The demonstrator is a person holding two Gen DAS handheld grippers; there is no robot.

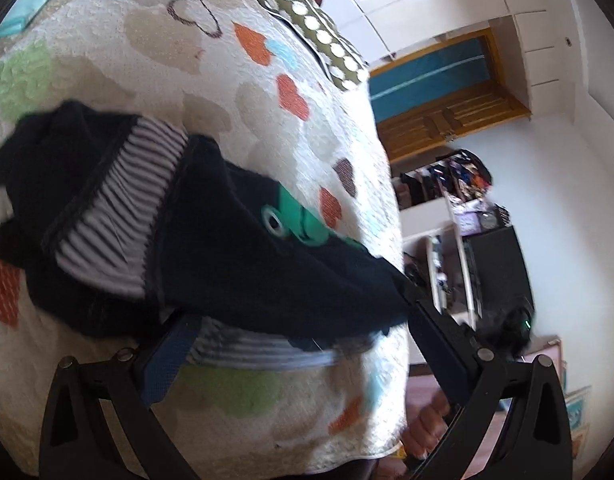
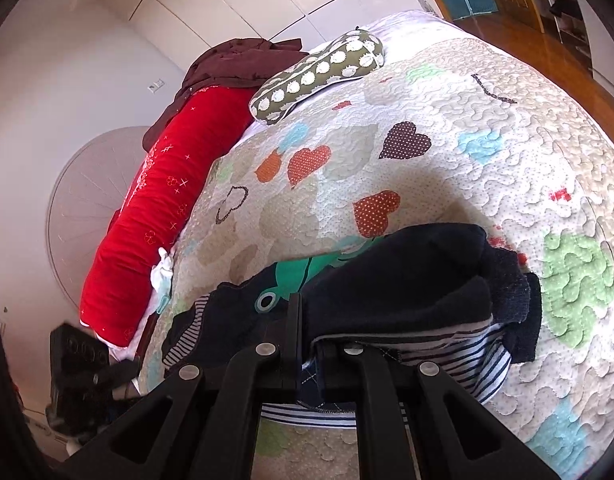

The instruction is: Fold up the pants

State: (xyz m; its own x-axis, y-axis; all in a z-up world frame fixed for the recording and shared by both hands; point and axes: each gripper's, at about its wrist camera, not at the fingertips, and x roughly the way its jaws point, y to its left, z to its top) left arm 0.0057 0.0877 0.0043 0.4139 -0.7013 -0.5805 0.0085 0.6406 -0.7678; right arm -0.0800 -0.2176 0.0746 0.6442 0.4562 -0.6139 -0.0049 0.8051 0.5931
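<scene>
- Here the dark navy pants, with a striped lining and a green frog patch, lie bunched near the front edge of the bed, on a quilt patterned with hearts.
- The right claw is clenched on the pants, its fingers pressed together on a fold of the dark cloth with the striped lining showing beneath.
- The left claw stands released, its fingers wide apart on either side of the near end of the pants; cloth lies over the right-hand fingertip, but nothing is pinched.
- At the far edge of the bed lie a green polka-dot pillow, a long red bolster and a maroon garment.
- A person's hand shows below the quilt's edge in the left wrist view.
</scene>
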